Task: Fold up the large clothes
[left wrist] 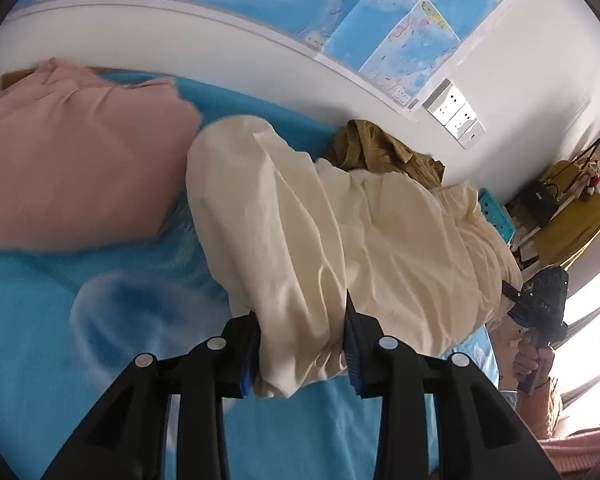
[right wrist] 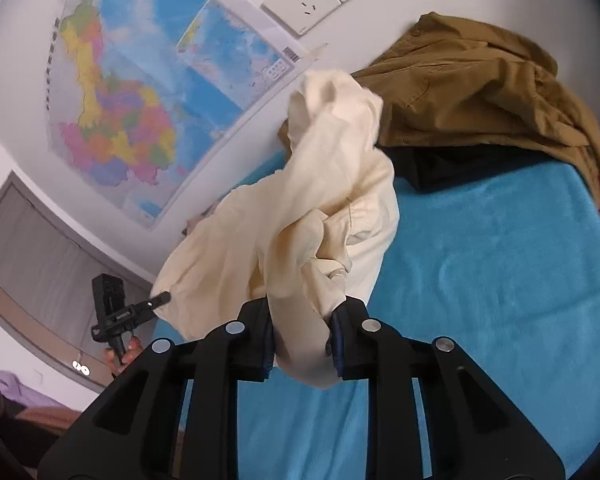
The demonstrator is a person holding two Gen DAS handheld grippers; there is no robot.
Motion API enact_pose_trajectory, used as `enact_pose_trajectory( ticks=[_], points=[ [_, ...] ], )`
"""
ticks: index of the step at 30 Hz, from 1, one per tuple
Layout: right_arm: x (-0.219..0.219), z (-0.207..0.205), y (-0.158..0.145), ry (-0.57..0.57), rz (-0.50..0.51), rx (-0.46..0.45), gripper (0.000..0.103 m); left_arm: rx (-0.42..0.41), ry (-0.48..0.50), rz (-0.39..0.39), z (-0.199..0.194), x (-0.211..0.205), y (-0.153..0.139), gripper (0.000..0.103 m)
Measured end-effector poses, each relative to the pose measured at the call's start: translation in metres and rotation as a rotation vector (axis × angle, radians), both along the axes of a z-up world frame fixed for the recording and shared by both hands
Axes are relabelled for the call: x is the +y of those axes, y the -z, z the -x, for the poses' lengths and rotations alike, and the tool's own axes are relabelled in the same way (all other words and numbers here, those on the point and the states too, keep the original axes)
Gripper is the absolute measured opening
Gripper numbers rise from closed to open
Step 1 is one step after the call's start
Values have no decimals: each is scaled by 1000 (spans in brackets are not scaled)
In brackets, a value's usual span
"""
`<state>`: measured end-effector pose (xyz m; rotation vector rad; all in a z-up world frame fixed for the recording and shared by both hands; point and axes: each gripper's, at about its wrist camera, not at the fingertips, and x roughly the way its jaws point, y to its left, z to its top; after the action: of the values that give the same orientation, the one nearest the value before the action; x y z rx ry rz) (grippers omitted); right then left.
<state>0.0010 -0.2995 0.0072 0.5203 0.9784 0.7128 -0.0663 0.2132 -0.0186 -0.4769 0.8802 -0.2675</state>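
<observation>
Cream garment lies stretched across the blue bed cover in the middle of the left wrist view, bunched and wrinkled, with both ends taken up. At the lower centre of that view the left claw is clamped on 1 end of it, and the cloth fills the gap between its 2 blue pads. In the right wrist view the right claw is clamped on the other end at the lower centre, and the cloth rises from it in a twisted rope.

I judge the step in hand is to spread the garment flat before the first fold. To do it well, both hands should pull apart evenly until the twist goes out, then lower the cloth onto the free blue area.

A pink garment lies at the left of the left wrist view, just beside the cream one, so the spread cloth could land on it. A brown garment is heaped against the wall at the upper right of the right wrist view, with something dark under it; it also takes room. A map and sockets are on the wall.
</observation>
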Motion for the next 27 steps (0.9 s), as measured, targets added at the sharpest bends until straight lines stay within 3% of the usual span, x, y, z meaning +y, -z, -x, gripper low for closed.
enact_pose_trajectory(
  ticks=[2,3,4,5,7,8,9,14,19,27],
  points=[
    [-2,3,15,15,49,60,38,52,-12,-13,7,3,15,48],
    [-10,3,42,72,114,169,41,85,-26,-12,8,3,28,51],
    [-10,3,42,72,114,169,51,103,-34,-5,10,4,35,58],
    [-19,7,54,104,79,216,61,112,-36,21,13,4,40,61],
    [-31,18,59,146,21,240,65,95,-37,47,22,4,41,67],
    [-35,24,57,155,6,237,79,83,-38,41,30,4,39,73],
    [-38,33,54,163,-20,233,87,74,-43,45,36,5,39,74],
    [-36,71,43,114,-76,231,87,66,12,138,62,5,44,76],
    [10,62,52,63,-126,239,87,69,68,184,50,-27,51,76],
    [53,42,66,181,-64,224,94,72,-37,294,11,-32,65,90]
  ],
)
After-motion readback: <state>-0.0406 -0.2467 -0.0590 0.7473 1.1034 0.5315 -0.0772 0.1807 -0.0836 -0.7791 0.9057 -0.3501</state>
